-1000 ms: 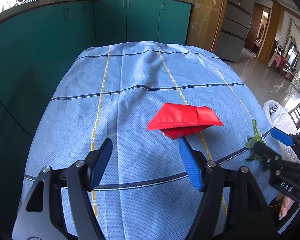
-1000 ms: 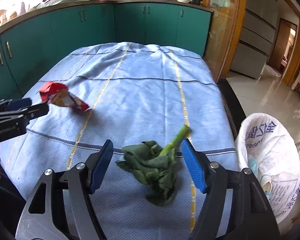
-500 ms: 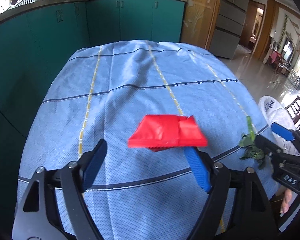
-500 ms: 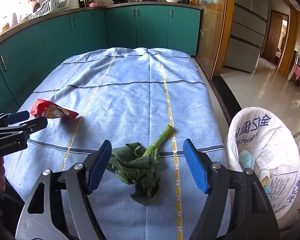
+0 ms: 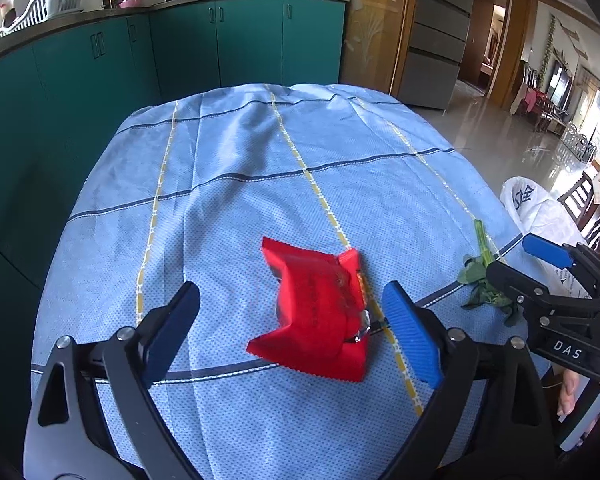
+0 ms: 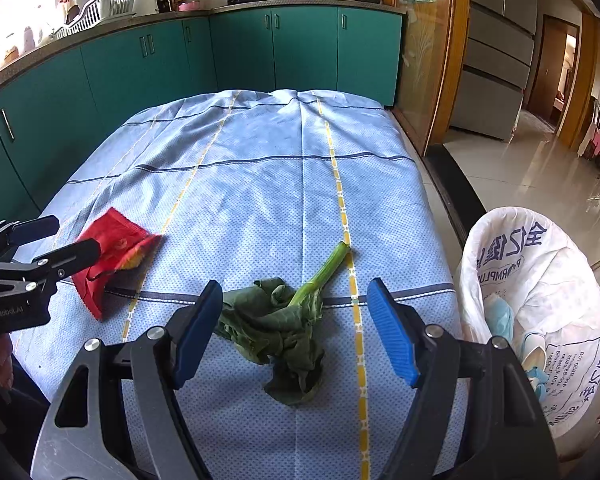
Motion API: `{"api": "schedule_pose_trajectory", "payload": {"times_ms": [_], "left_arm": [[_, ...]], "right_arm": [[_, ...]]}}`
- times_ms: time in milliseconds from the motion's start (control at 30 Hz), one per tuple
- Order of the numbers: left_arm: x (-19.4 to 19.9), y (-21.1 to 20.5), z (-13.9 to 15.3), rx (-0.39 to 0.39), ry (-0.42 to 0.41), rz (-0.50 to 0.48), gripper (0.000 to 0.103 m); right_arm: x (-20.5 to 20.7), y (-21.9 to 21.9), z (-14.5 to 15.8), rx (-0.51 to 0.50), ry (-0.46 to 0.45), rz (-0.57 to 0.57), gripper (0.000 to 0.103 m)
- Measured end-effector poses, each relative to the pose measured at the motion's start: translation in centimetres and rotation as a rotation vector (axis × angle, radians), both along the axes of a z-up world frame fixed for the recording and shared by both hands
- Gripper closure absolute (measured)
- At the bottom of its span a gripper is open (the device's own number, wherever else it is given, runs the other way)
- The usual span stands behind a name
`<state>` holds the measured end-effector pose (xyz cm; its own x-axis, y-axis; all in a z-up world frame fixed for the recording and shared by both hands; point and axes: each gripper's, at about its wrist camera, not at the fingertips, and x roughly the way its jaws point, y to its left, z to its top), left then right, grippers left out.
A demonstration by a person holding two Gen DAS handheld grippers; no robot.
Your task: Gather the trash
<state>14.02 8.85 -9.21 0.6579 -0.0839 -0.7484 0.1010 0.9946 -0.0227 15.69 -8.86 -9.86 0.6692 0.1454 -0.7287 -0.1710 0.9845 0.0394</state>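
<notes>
On my left feed, the left gripper stands wide open, its ribbed blue pads either side of a crumpled red wrapper, holding nothing. The wrapper is glossy foil with a zigzag-cut edge and a silver lining showing at one torn corner; it sits in the lower middle of the frame on the desk, which is covered by a pale blue dimpled cloth with yellow and dark stripes. I cannot tell whether either pad touches the wrapper.

On my right feed, the right gripper is also spread wide and empty, framing a wilted green leaf with a firm pale stalk pointing toward the upper right. The leaf is limp and wrinkled, lying flat across a dark stripe.

The right view alone shows the white woven sack at the lower right edge, printed with blue characters, with pale blue scraps inside. In the left view only its top rim peeks out at the right edge, behind the right gripper. The right view also shows the wrapper's orange inner face at the left.
</notes>
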Motion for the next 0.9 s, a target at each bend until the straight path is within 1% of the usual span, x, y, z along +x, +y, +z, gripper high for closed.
{"api": "schedule_pose_trajectory", "payload": {"times_ms": [200, 400, 467, 500, 533, 600, 733, 800, 900], "left_arm": [[0.7, -0.3, -1.3, 0.038, 0.058, 0.011, 0.011], [0.7, -1.2, -2.1, 0.074, 0.078, -0.020, 0.011], [0.7, -1.5, -2.3, 0.085, 0.084, -0.028, 0.011], [0.7, -1.7, -2.4, 0.092, 0.088, -0.032, 0.011], [0.7, -1.9, -2.7, 0.104, 0.093, -0.037, 0.012], [0.8, -2.1, -2.9, 0.113, 0.099, -0.045, 0.018], [0.7, -2.3, -2.9, 0.104, 0.097, -0.058, 0.025], [0.6, -2.4, -2.8, 0.100, 0.096, -0.061, 0.032], [0.5, -2.4, -2.7, 0.096, 0.093, -0.063, 0.038]], "right_arm": [[-0.1, 0.1, 0.0, 0.003, 0.003, 0.001, 0.030], [-0.2, 0.1, 0.0, 0.001, 0.001, 0.003, 0.030], [-0.1, 0.0, 0.1, 0.002, -0.005, -0.003, 0.027], [-0.1, -0.1, 0.1, 0.005, -0.009, -0.010, 0.023], [0.0, -0.2, 0.2, 0.010, -0.015, -0.019, 0.022], [0.2, -0.3, 0.3, 0.014, -0.014, -0.027, 0.022], [0.7, 0.1, -0.2, -0.019, 0.002, -0.037, 0.021], [0.9, 0.4, -0.6, -0.032, 0.012, -0.032, 0.021], [1.0, 0.7, -1.1, -0.045, 0.022, -0.024, 0.021]]}}
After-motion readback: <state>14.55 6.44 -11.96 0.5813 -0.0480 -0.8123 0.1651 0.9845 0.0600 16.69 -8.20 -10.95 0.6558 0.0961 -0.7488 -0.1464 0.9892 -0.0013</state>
